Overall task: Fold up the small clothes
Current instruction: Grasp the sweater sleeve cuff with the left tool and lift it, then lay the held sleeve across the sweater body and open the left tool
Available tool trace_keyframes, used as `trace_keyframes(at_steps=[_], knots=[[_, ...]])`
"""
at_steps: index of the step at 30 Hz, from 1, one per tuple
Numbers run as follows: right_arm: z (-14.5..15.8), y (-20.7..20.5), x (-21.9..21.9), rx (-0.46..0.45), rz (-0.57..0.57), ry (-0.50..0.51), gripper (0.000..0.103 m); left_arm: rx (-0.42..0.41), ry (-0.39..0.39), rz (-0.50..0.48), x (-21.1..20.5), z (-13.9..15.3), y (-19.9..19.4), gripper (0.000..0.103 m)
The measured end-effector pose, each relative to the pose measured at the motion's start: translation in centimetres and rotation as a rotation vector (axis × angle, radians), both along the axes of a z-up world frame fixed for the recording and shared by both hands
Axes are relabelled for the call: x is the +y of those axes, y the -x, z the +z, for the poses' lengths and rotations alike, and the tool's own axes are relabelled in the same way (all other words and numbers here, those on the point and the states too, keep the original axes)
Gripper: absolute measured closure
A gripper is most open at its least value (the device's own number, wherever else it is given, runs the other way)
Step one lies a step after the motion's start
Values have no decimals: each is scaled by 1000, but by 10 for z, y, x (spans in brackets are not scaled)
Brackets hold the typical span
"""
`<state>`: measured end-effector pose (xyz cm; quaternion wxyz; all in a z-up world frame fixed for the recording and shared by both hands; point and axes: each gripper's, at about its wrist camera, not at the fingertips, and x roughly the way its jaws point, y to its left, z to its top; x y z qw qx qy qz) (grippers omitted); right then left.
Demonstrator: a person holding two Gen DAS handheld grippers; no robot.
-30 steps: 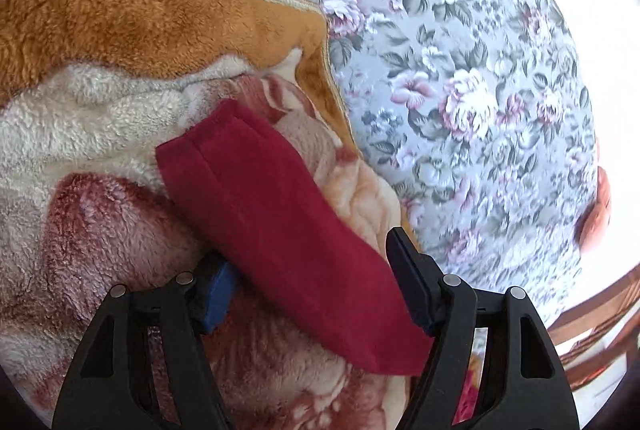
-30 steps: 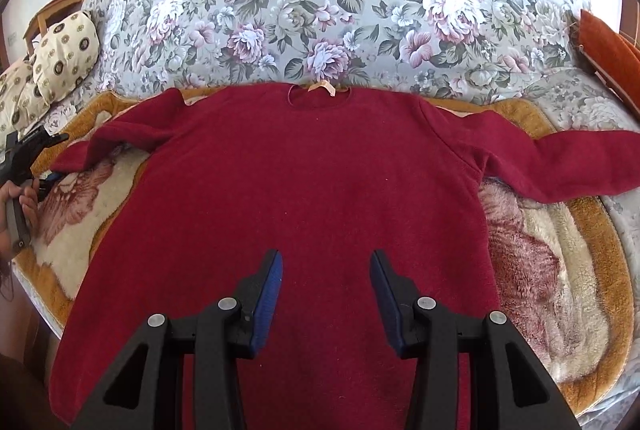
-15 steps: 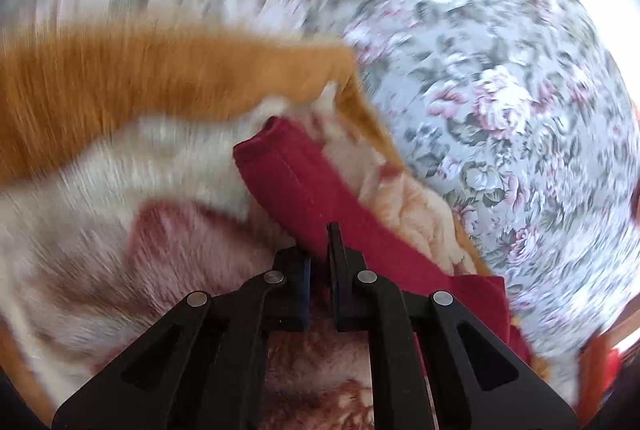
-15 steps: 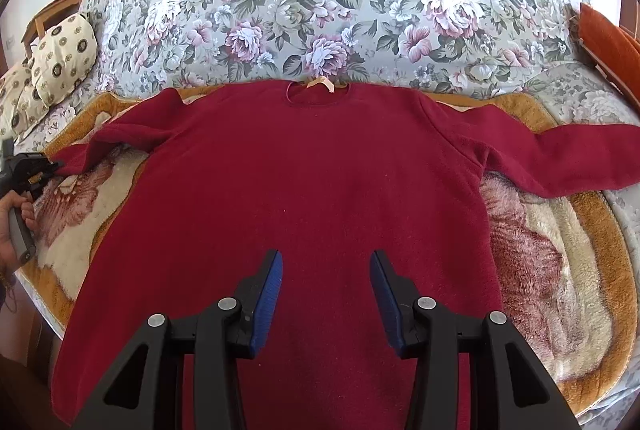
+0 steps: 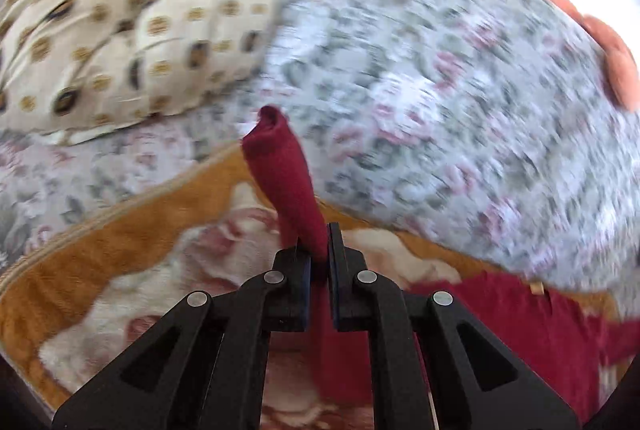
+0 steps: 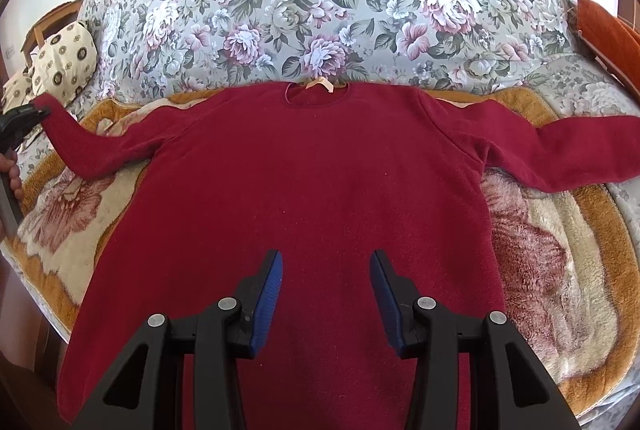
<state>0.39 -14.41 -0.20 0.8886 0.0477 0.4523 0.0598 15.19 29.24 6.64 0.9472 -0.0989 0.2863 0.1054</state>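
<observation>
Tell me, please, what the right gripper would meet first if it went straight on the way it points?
Probably the red sweater's body, lying flat on the blanket beneath the open right gripper; depth is unclear.

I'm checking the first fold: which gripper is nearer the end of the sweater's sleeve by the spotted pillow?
Left. The left gripper is shut on that sleeve near its end. The right gripper hangs open above the sweater body's lower middle.

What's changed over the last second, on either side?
The left gripper closed on the red sweater's left sleeve near the cuff and lifted it off the fleece blanket. The right gripper stayed open above the sweater's body; the other sleeve still lies spread out flat.
</observation>
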Motion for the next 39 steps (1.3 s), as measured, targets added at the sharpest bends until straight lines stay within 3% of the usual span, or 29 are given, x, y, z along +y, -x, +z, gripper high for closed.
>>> trace_keyframes(at_steps=[5, 8, 18, 25, 34, 37, 39], knots=[[-1, -1, -4, -1, -6, -20, 60, 28, 1, -275, -86, -25, -21, 98], [-1, -1, -5, -1, -11, -27, 60, 27, -11, -382, -143, -36, -29, 98], [2, 3, -24, -20, -103, -75, 60, 137, 150, -491, -256, -83, -47, 98], [16, 21, -45, -113, -257, -79, 60, 187, 158, -705, -339, -94, -49, 98], [22, 29, -56, -162, -318, -108, 60, 267, 148, -810, -398, -119, -55, 98], [23, 32, -57, -169, -329, -111, 60, 331, 147, -818, -404, -131, -57, 90], [23, 32, -57, -169, -328, -112, 60, 366, 180, -850, -405, -135, -56, 68]])
